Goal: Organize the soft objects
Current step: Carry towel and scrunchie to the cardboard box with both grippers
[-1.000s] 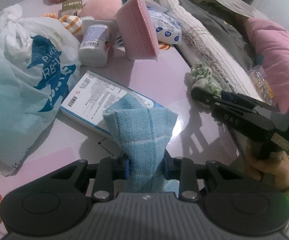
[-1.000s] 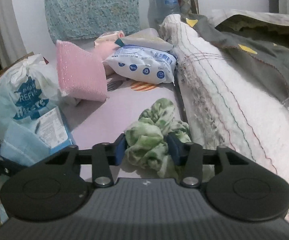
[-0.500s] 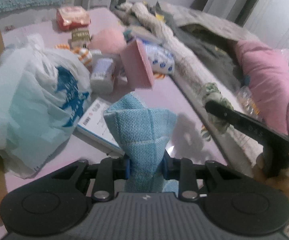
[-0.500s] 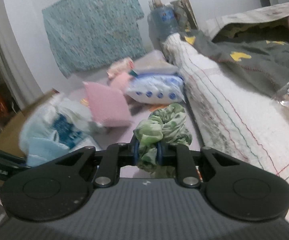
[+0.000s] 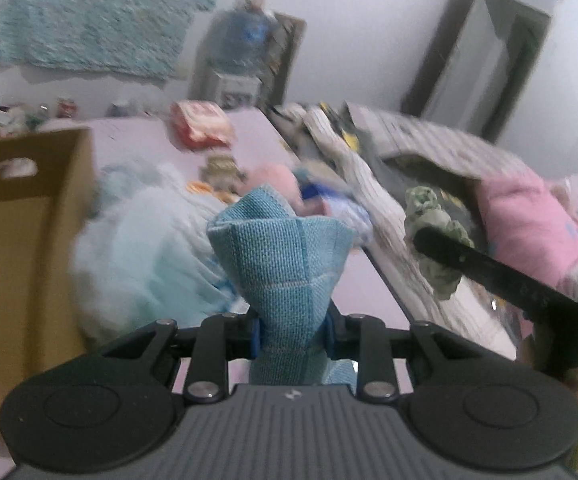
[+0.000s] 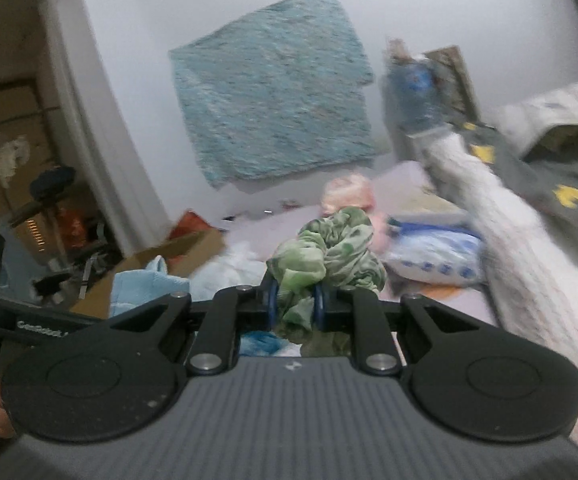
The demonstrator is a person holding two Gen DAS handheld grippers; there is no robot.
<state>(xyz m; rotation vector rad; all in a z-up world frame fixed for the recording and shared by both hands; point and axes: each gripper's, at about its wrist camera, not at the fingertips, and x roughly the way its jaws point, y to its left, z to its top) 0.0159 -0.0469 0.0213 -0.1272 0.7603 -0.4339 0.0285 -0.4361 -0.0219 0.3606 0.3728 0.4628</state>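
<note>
My left gripper (image 5: 292,330) is shut on a blue woven cloth (image 5: 281,256), which bunches up above the jaws and is lifted off the pink table (image 5: 361,292). My right gripper (image 6: 296,304) is shut on a green patterned scrunchie (image 6: 329,252), also raised in the air. In the left wrist view the scrunchie (image 5: 429,216) hangs from the right gripper's black finger at the right. The blue cloth (image 6: 145,284) shows at the lower left of the right wrist view.
An open cardboard box (image 5: 21,240) stands at the left. A white and blue plastic bag (image 5: 141,256), a pink plush (image 5: 277,178), a wipes pack (image 6: 437,256) and a red packet (image 5: 199,128) lie on the table. A white blanket (image 6: 529,248) and pink pillow (image 5: 529,228) lie right.
Both grippers rose and tilted upward with their loads. The right jaws closed tighter on the scrunchie and lifted it off the table. The cardboard box came into view at the left.
</note>
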